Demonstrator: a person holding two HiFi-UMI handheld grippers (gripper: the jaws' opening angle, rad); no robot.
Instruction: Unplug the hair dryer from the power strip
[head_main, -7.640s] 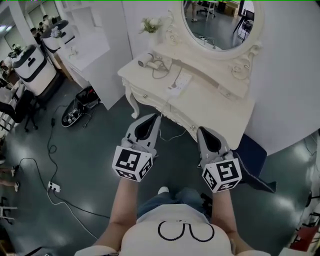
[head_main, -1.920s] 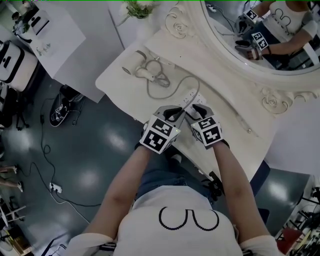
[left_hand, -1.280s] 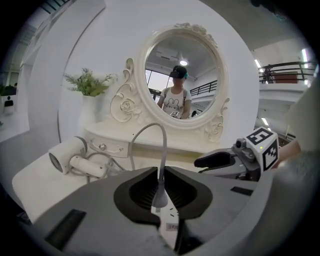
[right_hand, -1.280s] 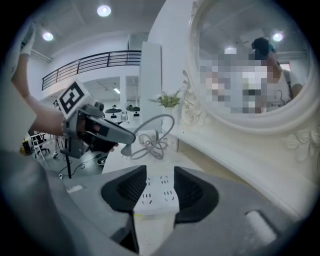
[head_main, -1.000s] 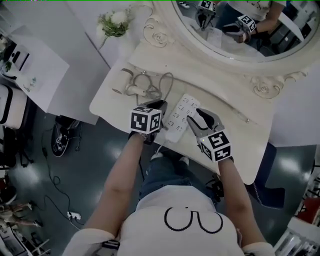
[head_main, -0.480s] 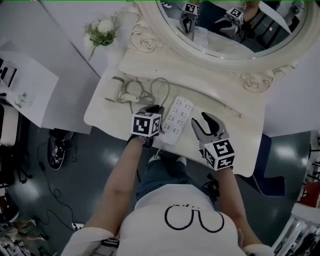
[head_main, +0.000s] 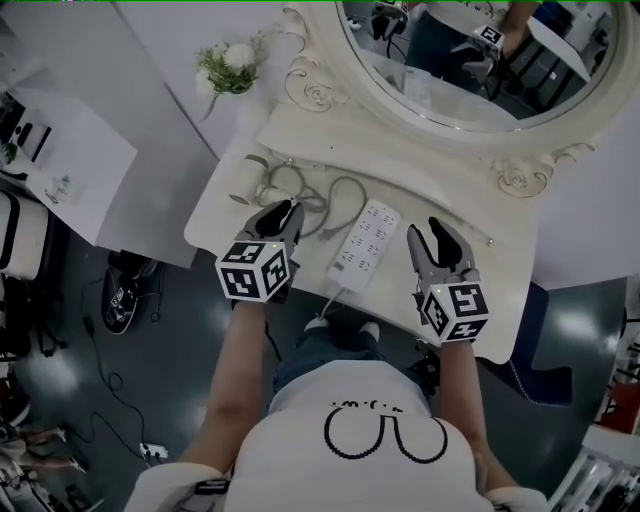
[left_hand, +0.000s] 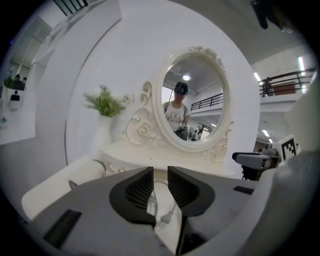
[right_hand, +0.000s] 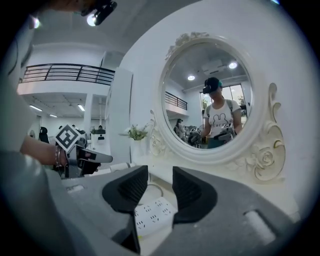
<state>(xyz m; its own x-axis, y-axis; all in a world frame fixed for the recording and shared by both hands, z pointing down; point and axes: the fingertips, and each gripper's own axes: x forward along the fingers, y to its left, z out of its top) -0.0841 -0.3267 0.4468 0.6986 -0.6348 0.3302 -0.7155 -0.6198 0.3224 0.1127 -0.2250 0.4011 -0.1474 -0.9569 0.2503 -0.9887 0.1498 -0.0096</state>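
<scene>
Plug (left_hand: 167, 217) out of power strip (head_main: 365, 245), left gripper (head_main: 283, 212) lifted, fingers (left_hand: 137, 187) opening empty

So the head view sits high above the person, staring almost straight down, with the dressing table (head_main: 440, 190) up at 12 o'clock. Both gripper views ride low and close over the tabletop, facing nearly level at the mirror (left_hand: 192, 107). All three catch that mirror, and the head and right gripper views also share the power strip (head_main: 365, 245).

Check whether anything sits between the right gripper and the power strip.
Nothing visible does: only bare tabletop separates the right gripper, its jaws closing on nothing, from the power strip.
</scene>
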